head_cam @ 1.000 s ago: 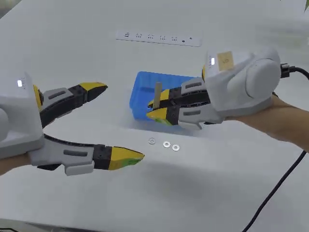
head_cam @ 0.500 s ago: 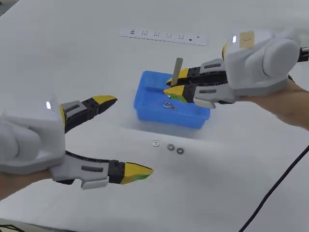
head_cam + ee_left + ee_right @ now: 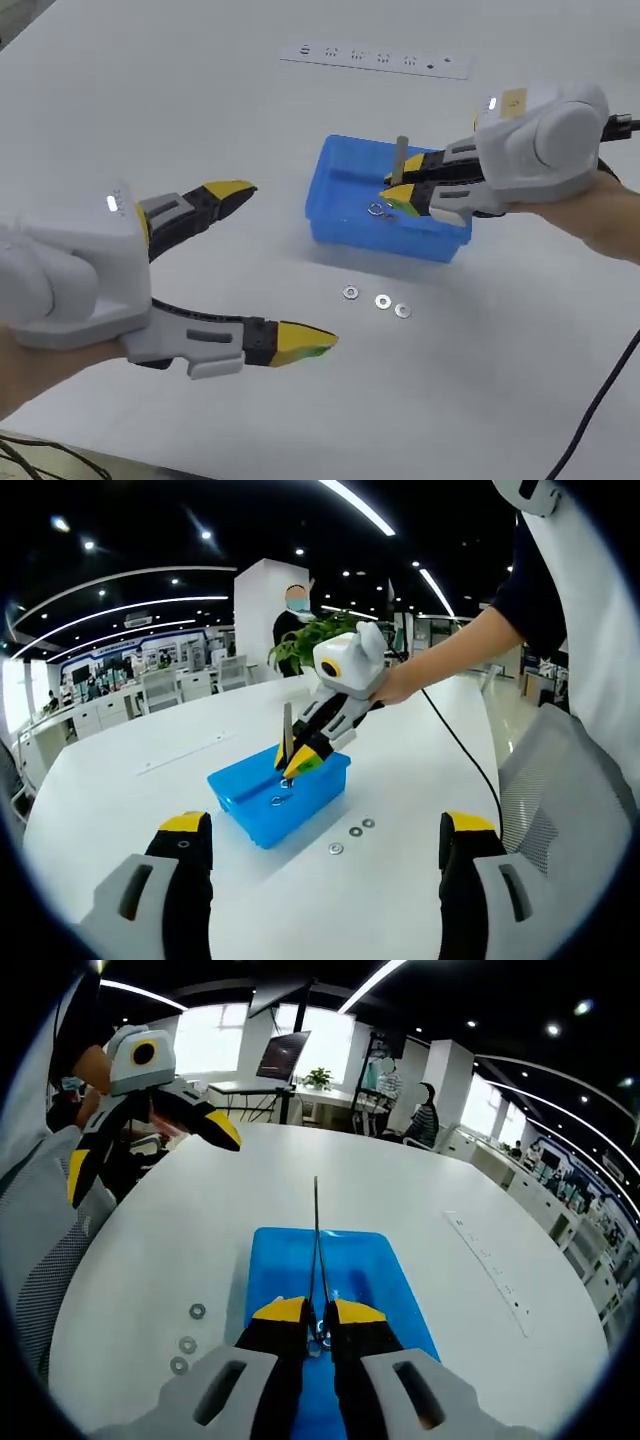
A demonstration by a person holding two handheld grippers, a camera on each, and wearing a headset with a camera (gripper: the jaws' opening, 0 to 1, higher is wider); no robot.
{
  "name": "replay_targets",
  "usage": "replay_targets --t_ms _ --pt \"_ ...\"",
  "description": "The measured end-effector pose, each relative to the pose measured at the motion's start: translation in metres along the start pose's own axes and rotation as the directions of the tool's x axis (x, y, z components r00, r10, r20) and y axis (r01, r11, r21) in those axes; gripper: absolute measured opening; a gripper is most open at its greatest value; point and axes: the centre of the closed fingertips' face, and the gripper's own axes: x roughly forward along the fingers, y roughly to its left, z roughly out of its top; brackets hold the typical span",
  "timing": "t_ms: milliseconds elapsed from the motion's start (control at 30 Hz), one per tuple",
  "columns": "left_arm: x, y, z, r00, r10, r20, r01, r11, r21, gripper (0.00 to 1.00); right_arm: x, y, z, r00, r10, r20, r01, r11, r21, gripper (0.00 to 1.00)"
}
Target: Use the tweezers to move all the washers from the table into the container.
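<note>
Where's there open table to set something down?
Bare table lies between the power strip and the container, and from the three washers to the near edge. Crowded: the container, where the right gripper holds the tweezers, and beside the open left gripper.

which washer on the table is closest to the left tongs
The washer at the row's left end in the head view; the other two lie farther from the left tongs.

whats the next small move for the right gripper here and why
Probably lift the right gripper, shut on the tweezers, out of the blue container and toward the three washers on the table: one washer already lies inside.
</note>
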Motion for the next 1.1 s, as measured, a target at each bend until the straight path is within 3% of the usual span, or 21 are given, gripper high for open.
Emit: replay_targets --t_ms 200,300,667,933,1100 --pt "-0.003 0.002 -0.005 0.9997 0.02 -0.012 -0.021 0.999 -0.024 0.99 0.002 0.002 0.0 0.9999 0.005 0.016 -0.006 1.0 0.01 0.09" --pt "-0.004 0.004 0.002 0.9989 0.033 0.034 -0.029 0.995 -0.092 1.0 0.004 0.0 -0.002 0.9997 0.004 0.024 -0.005 1.0 0.016 0.09" --pt "-0.005 0.009 0.0 0.9987 0.049 0.014 -0.047 0.995 -0.09 1.0 0.006 0.002 -0.004 0.9995 0.006 0.031 -0.007 0.999 0.033 0.1" --pt "-0.003 0.004 -0.002 0.9994 0.034 0.004 -0.034 0.995 -0.091 0.99 0.004 0.001 -0.001 0.9993 0.001 0.038 -0.002 0.999 0.033 0.09" --pt "0.001 0.009 0.01 0.9987 0.032 0.04 -0.029 0.996 -0.089 0.99 0.001 -0.001 0.003 0.9992 -0.014 0.039 0.013 1.0 0.019 0.08"
